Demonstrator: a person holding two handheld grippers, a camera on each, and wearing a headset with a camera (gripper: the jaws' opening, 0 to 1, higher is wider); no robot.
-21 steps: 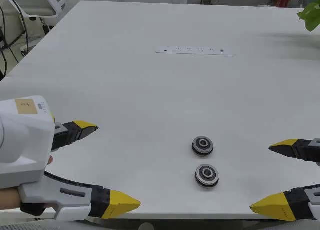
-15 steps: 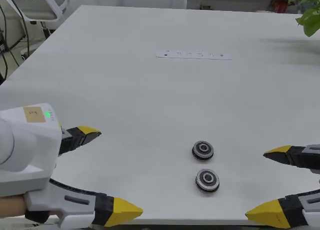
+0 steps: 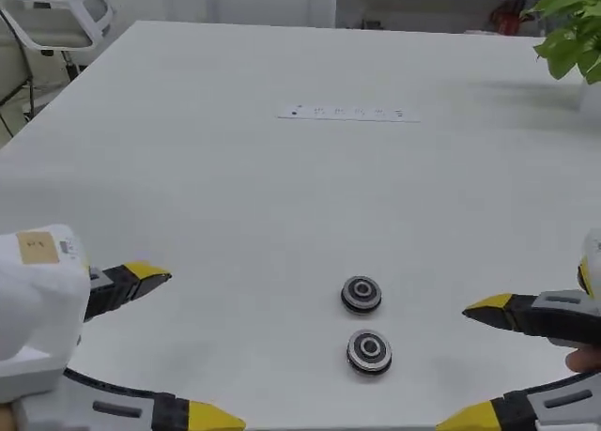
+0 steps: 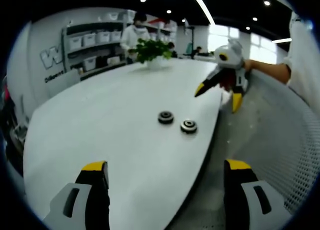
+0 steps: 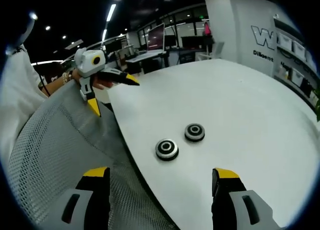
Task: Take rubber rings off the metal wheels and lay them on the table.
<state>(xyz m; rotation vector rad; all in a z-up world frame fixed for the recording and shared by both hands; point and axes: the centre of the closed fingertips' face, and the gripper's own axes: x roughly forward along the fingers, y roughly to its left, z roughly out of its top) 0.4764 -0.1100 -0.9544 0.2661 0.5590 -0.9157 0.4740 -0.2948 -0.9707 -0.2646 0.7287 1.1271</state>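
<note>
Two metal wheels are seen standing close together on the white tabletop (image 3: 282, 187), near its front edge; the far wheel (image 3: 362, 295) and the near wheel (image 3: 369, 351) lie flat and slightly apart; a dark rubber ring (image 3: 351, 354) is seated around each wheel, and none is laid on the tabletop. The left gripper (image 3: 202, 348) is held at the lower left with its jaws spread wide and nothing between them; the right gripper (image 3: 454, 365) is held at the lower right, likewise released and empty; both are kept well apart from the wheels, which lie between them. In each gripper view one jaw is placed over the tabletop and the other beyond its edge, above a grey mesh surface (image 5: 60, 155). A flat socket strip (image 3: 347, 113) is set into the tabletop farther back; a green plant (image 3: 568, 37) is seen at the far right corner.
</note>
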